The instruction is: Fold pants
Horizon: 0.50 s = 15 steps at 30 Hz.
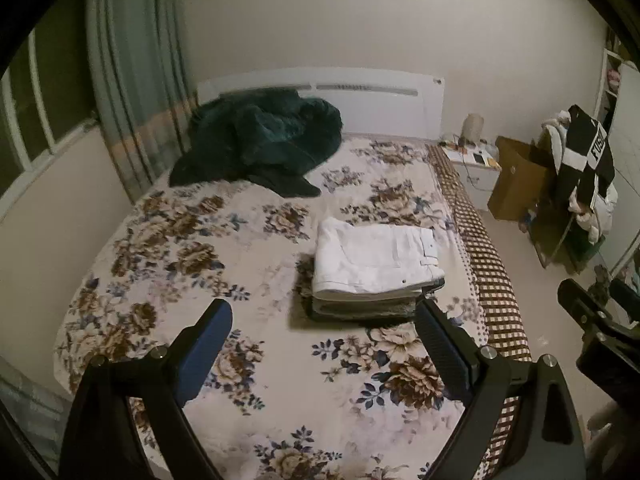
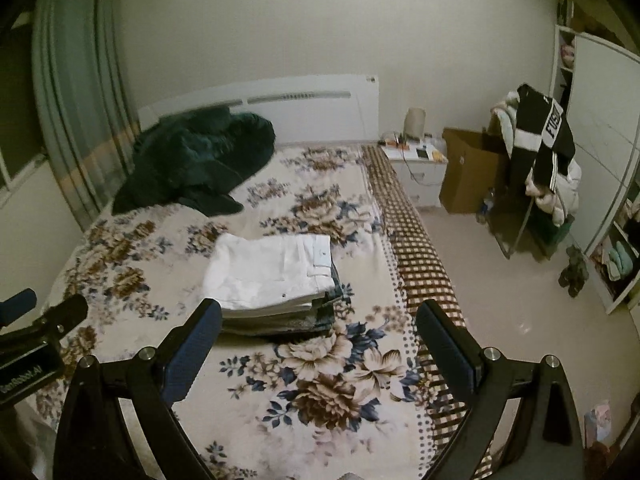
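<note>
1. The left claw (image 1: 324,320) hangs above the bed (image 1: 168,264) with its two fingers spread wide and nothing between them.
2. The right claw (image 2: 320,320) is likewise released, its fingers far apart and empty, held over the near part of the floral bedspread.
3. The white pants (image 1: 372,260) lie folded into a neat rectangle on top of a small stack of folded clothes (image 1: 360,308), which rests on the bed towards its right side, near the checked edge of the cover.
4. In the right wrist view the same white pants (image 2: 272,276) sit just beyond the left finger of the right claw, apart from both fingers.
5. A dark green blanket (image 1: 260,144) is heaped at the head of the bed, against the white headboard (image 1: 360,96), well apart from the stack.
6. Beside the bed stand a white nightstand (image 2: 416,168) and a cardboard box (image 2: 468,172).
7. A black and white garment (image 2: 544,140) is draped over a pile of clothes to the right of the box.
</note>
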Tool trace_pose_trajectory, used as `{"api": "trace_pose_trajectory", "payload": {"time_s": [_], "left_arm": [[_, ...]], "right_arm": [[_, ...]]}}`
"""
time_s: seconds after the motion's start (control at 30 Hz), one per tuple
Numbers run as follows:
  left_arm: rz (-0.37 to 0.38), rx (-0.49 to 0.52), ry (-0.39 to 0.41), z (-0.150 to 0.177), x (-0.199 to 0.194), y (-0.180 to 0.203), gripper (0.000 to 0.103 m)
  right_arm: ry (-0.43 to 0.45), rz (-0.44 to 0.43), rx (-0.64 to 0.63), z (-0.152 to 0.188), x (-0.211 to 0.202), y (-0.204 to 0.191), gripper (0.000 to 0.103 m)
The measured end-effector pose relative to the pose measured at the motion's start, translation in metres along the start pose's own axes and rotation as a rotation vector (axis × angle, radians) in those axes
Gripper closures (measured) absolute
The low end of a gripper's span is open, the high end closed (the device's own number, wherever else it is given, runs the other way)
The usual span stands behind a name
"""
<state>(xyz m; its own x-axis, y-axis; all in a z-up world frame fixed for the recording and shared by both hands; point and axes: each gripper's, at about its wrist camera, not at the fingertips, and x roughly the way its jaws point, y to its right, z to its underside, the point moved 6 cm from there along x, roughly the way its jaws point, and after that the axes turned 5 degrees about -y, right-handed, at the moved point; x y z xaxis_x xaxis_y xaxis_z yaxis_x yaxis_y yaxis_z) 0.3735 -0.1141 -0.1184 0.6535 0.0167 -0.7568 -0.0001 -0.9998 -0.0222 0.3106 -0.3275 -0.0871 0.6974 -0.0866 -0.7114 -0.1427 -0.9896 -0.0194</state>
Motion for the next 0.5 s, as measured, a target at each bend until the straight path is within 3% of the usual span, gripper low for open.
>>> {"api": "trace_pose_trajectory", "payload": {"time_s": [0.23, 0.5], "left_arm": [[-0.024, -0.012, 0.053, 0.013, -0.059, -0.007, 0.010], [-0.002, -0.010, 0.085, 0.021, -0.097, -0.016, 0.010]], "right_arm": [[0.085, -0.024, -0.033, 0.015, -0.106, -0.007, 0.003], [0.142, -0.024, -0.041, 0.025, -0.184, -0.020, 0.003]]}}
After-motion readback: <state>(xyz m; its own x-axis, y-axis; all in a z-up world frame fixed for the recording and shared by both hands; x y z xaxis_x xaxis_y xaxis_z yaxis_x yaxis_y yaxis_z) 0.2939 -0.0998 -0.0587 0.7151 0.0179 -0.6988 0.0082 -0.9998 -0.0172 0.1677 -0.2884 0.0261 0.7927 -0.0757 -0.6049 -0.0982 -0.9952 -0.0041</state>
